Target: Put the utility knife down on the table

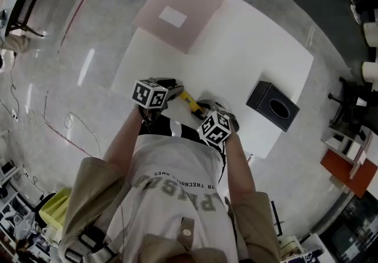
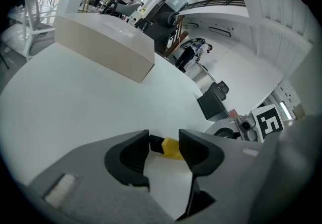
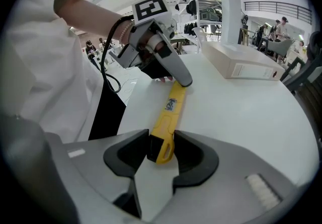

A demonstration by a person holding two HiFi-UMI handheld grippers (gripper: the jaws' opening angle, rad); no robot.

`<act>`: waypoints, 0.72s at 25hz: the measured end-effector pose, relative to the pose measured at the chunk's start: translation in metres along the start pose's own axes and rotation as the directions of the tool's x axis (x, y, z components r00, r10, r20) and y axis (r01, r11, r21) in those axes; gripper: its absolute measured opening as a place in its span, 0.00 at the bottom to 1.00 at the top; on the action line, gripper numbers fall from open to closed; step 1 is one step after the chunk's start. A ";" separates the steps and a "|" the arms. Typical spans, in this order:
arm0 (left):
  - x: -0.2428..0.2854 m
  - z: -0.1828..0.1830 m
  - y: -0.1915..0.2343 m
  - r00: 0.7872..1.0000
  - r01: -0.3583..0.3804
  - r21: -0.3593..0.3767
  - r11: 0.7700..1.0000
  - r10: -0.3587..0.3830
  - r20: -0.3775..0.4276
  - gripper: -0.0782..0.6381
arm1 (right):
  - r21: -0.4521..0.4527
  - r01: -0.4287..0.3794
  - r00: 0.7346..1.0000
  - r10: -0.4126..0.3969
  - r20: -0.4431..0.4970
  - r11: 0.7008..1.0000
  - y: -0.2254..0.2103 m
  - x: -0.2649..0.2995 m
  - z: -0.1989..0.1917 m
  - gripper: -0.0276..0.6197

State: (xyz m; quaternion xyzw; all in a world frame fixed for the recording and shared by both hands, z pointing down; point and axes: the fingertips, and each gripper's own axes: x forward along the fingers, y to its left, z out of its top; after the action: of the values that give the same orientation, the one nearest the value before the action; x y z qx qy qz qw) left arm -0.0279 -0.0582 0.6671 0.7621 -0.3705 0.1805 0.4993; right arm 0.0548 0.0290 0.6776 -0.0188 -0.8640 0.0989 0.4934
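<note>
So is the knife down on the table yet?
Almost. The knife lies low along the table. The left tongs already stand open around one end. The right tongs grip the other end. Left to do: rest it flat and let go.

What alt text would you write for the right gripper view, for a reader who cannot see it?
The right gripper grips one end of a yellow utility knife over a white table. The left gripper is at the knife's far end; a white box stands behind.
</note>
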 end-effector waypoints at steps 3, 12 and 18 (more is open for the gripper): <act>-0.002 0.000 0.001 1.000 0.006 0.023 1.000 -0.005 -0.022 0.38 | -0.003 -0.004 1.000 0.004 -0.014 1.000 0.000 0.001 0.003 0.29; -0.002 0.002 -0.003 0.994 0.031 0.171 0.985 -0.012 -0.110 0.39 | 0.002 -0.060 0.997 0.060 -0.046 0.998 0.001 0.000 0.004 0.29; -0.004 0.002 -0.007 0.985 0.075 0.283 0.956 -0.027 -0.170 0.40 | 0.000 -0.075 0.996 0.075 -0.054 0.997 0.000 0.000 0.005 0.29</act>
State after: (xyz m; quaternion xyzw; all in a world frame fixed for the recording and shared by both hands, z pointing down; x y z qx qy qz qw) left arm -0.0252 -0.0569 0.6595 0.8185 -0.2781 0.2818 0.4163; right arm 0.0506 0.0285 0.6749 -0.0545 -0.8491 0.1157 0.5125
